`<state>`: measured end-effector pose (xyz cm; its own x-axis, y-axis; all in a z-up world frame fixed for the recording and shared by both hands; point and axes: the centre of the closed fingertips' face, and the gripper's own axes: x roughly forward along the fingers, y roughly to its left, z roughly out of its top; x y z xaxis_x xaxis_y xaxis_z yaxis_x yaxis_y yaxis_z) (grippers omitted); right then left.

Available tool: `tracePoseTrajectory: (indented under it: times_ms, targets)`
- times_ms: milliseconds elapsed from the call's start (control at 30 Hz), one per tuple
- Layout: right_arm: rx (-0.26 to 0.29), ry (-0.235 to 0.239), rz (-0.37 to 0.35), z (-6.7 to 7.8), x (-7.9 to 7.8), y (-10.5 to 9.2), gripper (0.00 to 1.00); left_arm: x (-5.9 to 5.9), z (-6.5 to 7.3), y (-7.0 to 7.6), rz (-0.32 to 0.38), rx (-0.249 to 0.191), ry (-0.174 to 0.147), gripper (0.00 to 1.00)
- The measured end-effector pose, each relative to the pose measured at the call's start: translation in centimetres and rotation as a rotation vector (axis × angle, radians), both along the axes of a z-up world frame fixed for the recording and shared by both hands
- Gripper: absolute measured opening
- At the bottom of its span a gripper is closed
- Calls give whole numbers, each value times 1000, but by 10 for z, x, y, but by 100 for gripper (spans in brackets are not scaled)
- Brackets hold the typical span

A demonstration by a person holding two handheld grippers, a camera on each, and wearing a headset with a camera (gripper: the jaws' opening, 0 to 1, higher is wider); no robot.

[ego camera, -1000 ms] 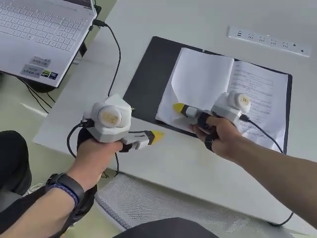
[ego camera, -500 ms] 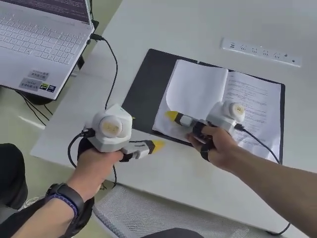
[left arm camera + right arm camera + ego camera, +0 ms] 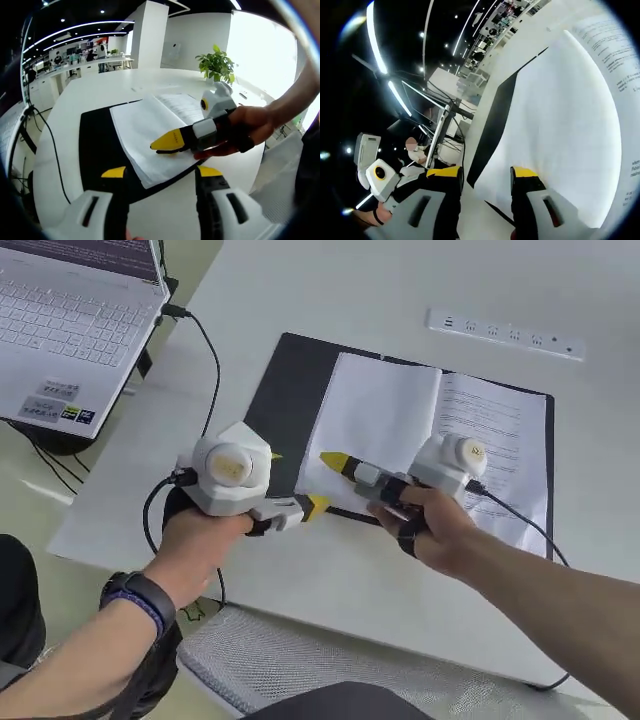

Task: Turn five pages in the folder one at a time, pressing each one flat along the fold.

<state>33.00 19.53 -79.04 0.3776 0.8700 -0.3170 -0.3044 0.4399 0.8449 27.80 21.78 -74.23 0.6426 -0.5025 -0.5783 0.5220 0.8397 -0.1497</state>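
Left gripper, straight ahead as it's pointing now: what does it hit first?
The left gripper would most likely meet the near corner of the blank page on the black folder, seen between its open jaws. The right gripper hovers just beyond, over that page; depth is unclear.

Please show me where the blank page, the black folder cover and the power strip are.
blank page [image 3: 382,412], head view, middle of the white sheet.
black folder cover [image 3: 293,392], head view, bare part left of the page.
power strip [image 3: 505,335], head view, middle of its white body.
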Motion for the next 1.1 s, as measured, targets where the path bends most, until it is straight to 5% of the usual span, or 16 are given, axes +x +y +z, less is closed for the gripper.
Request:
tracePoseTrajectory:
  times_ms: [367,667,1100]
  targets:
    - [5,-51,-57,27,1,-25,34,22,-8,-8,-48,9,9,33]
    - [1,-60,-98,35,3,-58,28,31,-24,-16,-67,22,33,18]
    - [1,-53,-141,43,-3,-73,24,23,-56,-10,-61,66,97,3]
